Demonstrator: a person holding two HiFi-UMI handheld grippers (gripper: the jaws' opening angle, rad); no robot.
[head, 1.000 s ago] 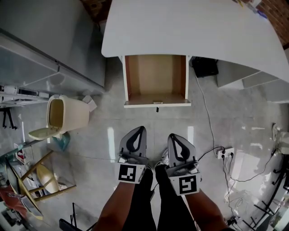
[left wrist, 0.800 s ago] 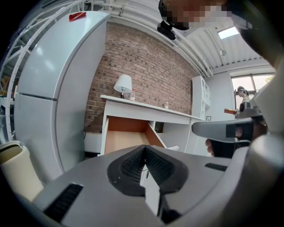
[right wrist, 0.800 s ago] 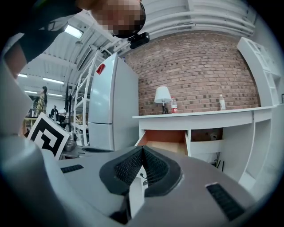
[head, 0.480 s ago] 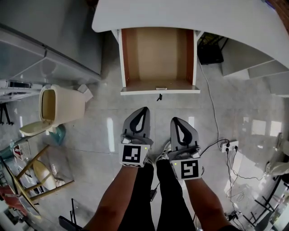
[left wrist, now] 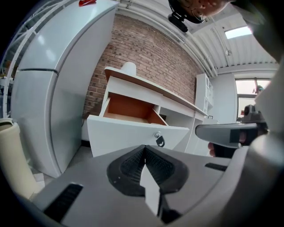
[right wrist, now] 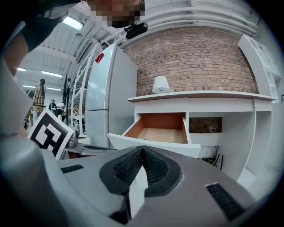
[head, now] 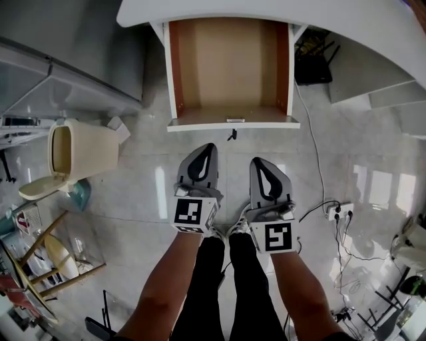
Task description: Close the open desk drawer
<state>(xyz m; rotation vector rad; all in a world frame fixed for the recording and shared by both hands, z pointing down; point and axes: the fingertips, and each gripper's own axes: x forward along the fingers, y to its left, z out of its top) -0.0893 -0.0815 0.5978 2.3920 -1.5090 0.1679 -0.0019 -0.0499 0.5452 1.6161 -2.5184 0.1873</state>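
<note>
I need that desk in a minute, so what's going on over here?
A person stands facing the desk with a gripper in each hand. The left gripper and right gripper are both shut and empty, held side by side short of the drawer, touching nothing. The drawer is pulled out wide, looks empty, and has a key hanging from its front. Closing it has not begun.

The glossy grey tiled floor (head: pixel 140 220) carries a cream bin (head: pixel 83 154) at left, a white power strip (head: pixel 338 212) with cables at right, and a wooden-framed chair (head: pixel 56 256) at lower left.
</note>
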